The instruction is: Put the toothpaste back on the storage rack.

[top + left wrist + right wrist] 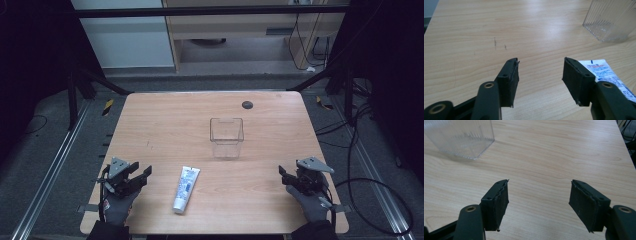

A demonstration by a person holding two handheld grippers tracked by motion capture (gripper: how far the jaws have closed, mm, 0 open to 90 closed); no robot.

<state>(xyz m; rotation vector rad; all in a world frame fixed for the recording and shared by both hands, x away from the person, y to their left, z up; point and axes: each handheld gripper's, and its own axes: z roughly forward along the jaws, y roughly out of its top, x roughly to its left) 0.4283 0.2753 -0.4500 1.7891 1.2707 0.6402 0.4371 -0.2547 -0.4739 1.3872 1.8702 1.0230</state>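
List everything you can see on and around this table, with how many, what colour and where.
Table: one, light wood, centre of the high view.
Tube: one, white with blue print, lying flat near the table's front edge, between the two tools.
Clear container: one, transparent ribbed plastic, upright and empty, mid-table behind the tube.
Round disc: one, dark, near the table's far edge.
Cables: several, black, on the grey floor to the right.
Cabinet: one, pale wood, behind the table.
Left tool: one, black, front left, jaws open, nothing between them.
Right tool: one, black, front right, jaws open, nothing between them.
Gloved hands: two, grey, at the bottom edge, one holding each tool.
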